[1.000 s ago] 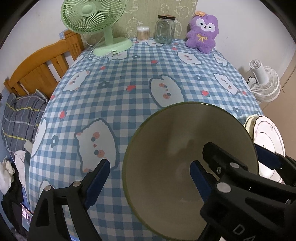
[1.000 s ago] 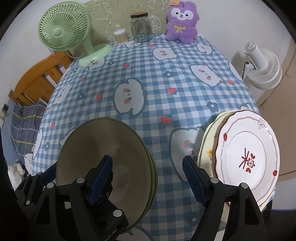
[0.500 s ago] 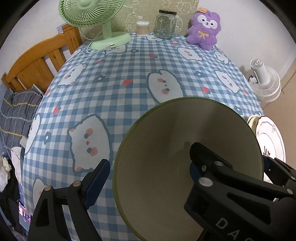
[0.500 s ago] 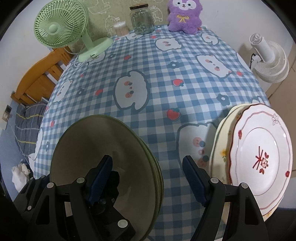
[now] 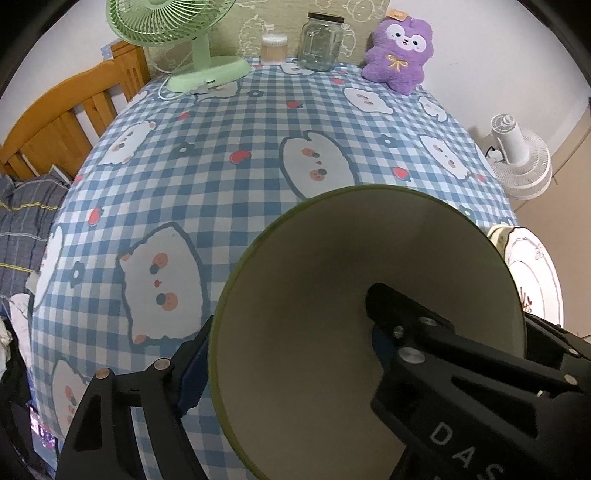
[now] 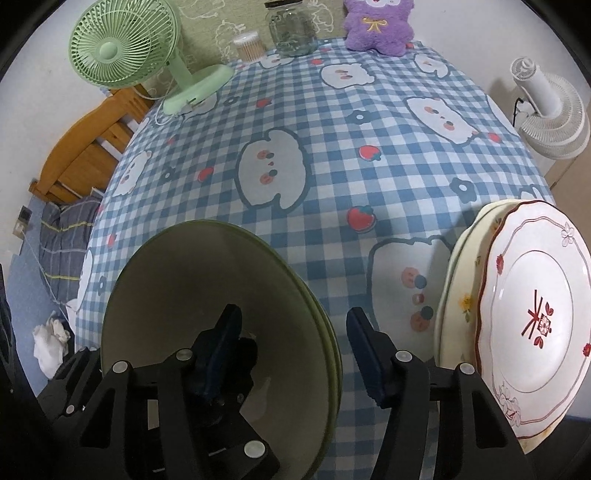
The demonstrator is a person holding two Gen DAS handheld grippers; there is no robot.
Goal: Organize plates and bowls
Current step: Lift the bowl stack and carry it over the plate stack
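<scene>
Left claw point(image 5: 288, 365): one finger outside the left wall of the olive-green, cream-lined ceramic bowl point(image 5: 332, 302), the other inside it; jaws have just been closing, and whether the pads press the wall cannot be told.
Right claw point(image 6: 295, 347): left finger inside the same bowl, right finger outside its right rim; jaws have just been closing across the rim, with a gap showing at the outer pad.
Bowl: near left of the surface, nested on a second green bowl point(image 6: 334, 354) whose rim shows below it.
Plates: white scallop-edged plate with red flower print point(image 6: 539, 314) on a cream plate point(image 6: 458, 295), near right edge.
Surface: blue-and-white checked cloth point(image 5: 258, 122) with cartoon animals.
Far edge: green desk fan point(image 5: 184, 33), clear glass jar point(image 5: 319, 40), purple plush toy point(image 5: 400, 51).
</scene>
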